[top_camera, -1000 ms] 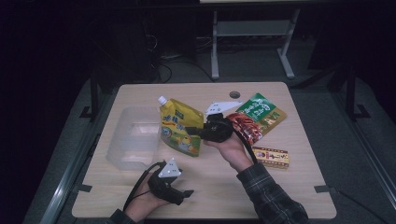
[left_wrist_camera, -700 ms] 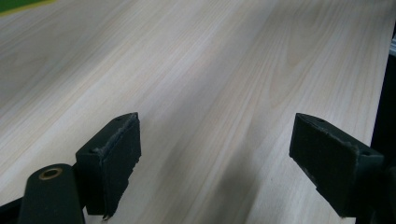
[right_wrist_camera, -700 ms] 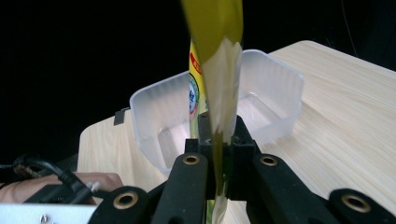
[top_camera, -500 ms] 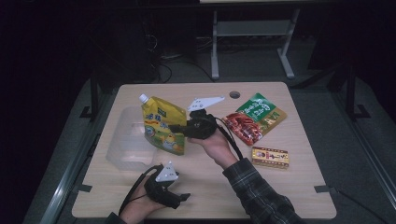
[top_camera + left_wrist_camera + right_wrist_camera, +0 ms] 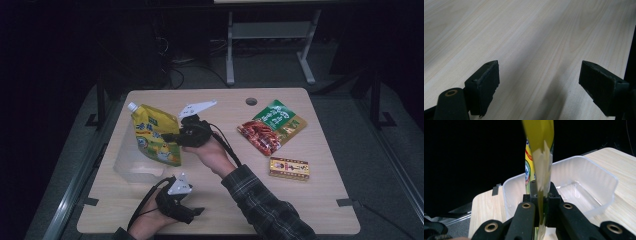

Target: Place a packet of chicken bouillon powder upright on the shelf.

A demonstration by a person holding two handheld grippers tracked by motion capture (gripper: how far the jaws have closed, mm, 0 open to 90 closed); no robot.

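The right gripper (image 5: 167,136) was clamped tight on the edge of the yellow pouch (image 5: 156,137), and there it hung, carried in the air just ahead of the jaws, over the near rim of the clear tub (image 5: 131,170). In the right gripper view the pouch (image 5: 539,167) rose straight up out of the shut jaws, seen edge-on, with the tub (image 5: 599,182) lying open just beyond and below them. The pouch stood roughly upright, its long axis running from the white cap (image 5: 132,106) at the top, farthest from the claw and tipped a little away from it, down to the broad base hanging below the grip. The step looked like lowering the pouch into the tub, and doing it well probably meant keeping the clamp firm on that thin seam, bringing the base fully past the rim before descending, and tipping the pouch over so it lay along the tub's length rather than standing and toppling. Letting go too early risked the base catching the wall. The left gripper (image 5: 192,212) sat well back from all this, jaws spread wide over bare table (image 5: 529,37), gripping nothing.
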